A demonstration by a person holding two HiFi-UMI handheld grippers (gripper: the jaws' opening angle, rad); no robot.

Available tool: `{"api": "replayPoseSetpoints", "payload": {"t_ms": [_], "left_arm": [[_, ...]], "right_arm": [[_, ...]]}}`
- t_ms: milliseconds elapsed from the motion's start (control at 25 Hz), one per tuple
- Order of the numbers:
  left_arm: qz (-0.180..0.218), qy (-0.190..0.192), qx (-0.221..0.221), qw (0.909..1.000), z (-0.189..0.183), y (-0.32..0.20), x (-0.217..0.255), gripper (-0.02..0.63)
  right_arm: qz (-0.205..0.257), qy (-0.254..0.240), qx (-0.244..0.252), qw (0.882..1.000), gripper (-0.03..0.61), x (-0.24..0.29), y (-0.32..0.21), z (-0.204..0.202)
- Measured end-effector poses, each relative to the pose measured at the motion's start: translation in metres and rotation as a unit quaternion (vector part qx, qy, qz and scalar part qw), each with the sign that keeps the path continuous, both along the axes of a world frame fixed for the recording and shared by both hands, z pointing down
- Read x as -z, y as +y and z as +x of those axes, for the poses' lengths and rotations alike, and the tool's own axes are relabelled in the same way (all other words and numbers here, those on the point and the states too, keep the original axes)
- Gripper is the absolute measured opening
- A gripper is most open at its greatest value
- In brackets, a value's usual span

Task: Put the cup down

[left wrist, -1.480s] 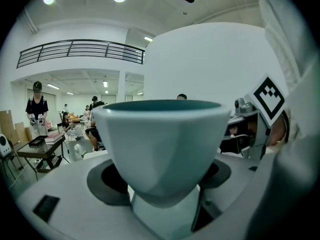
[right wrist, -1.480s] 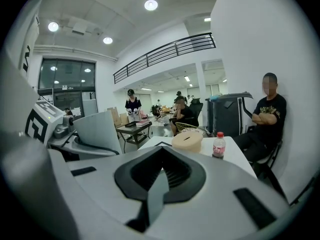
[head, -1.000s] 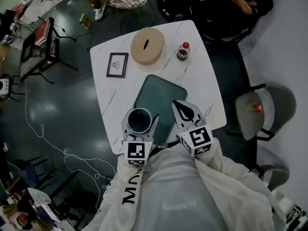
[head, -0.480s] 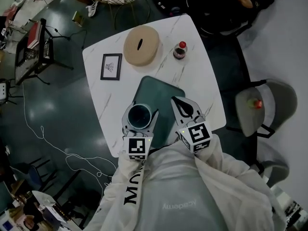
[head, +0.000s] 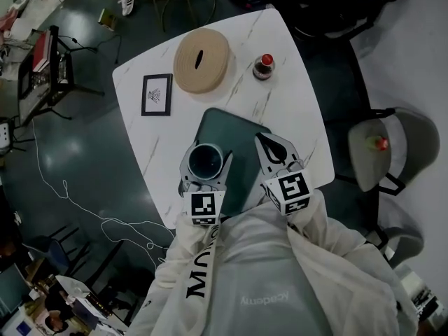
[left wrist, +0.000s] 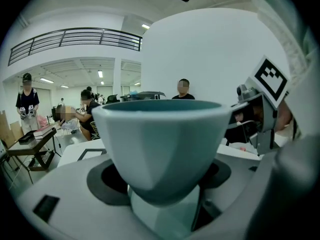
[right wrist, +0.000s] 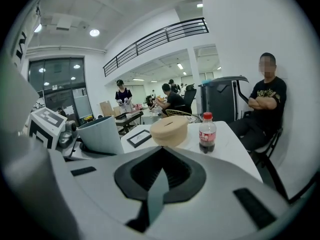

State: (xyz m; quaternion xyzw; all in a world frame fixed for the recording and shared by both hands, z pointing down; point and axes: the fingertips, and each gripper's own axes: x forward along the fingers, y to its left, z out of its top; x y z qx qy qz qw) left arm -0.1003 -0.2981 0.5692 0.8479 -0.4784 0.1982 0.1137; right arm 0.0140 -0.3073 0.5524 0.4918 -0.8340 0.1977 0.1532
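A teal cup [head: 206, 161] stands upright between the jaws of my left gripper [head: 205, 173], which is shut on its narrow base. The head view puts it over the left edge of the dark green mat [head: 238, 135]; whether it touches the mat I cannot tell. The cup [left wrist: 162, 144] fills the left gripper view, with the gripper [left wrist: 162, 204] clamped below its bowl. My right gripper [head: 274, 151] hovers over the mat's right part, shut and empty. In the right gripper view, the closed right gripper [right wrist: 159, 176] points toward the cup [right wrist: 102, 134] at left.
On the white marble table [head: 301, 117] stand a round beige box [head: 201, 60], a small red-capped bottle [head: 263, 66] and a black picture frame [head: 156, 94]. A grey chair [head: 392, 152] stands right of the table. A seated person [right wrist: 265, 109] is beyond the far edge.
The left gripper and cup have edged a little forward over the mat. The right gripper keeps its place beside it. The head view has shifted slightly.
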Motion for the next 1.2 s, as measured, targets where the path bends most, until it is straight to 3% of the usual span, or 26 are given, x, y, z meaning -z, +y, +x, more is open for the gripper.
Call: {"api": "replayPoseSetpoints", "payload": {"t_ms": [440, 1200], "left_arm": [[-0.007, -0.015, 0.002, 0.9999, 0.009, -0.025, -0.029, 0.373], [-0.039, -0.017, 0.005, 0.9991, 0.017, -0.047, -0.082, 0.373]], "right_arm": [[-0.015, 0.009, -0.021, 1.0, 0.006, -0.025, -0.018, 0.025], [-0.036, 0.018, -0.026, 0.999, 0.005, -0.049, -0.027, 0.035]]}}
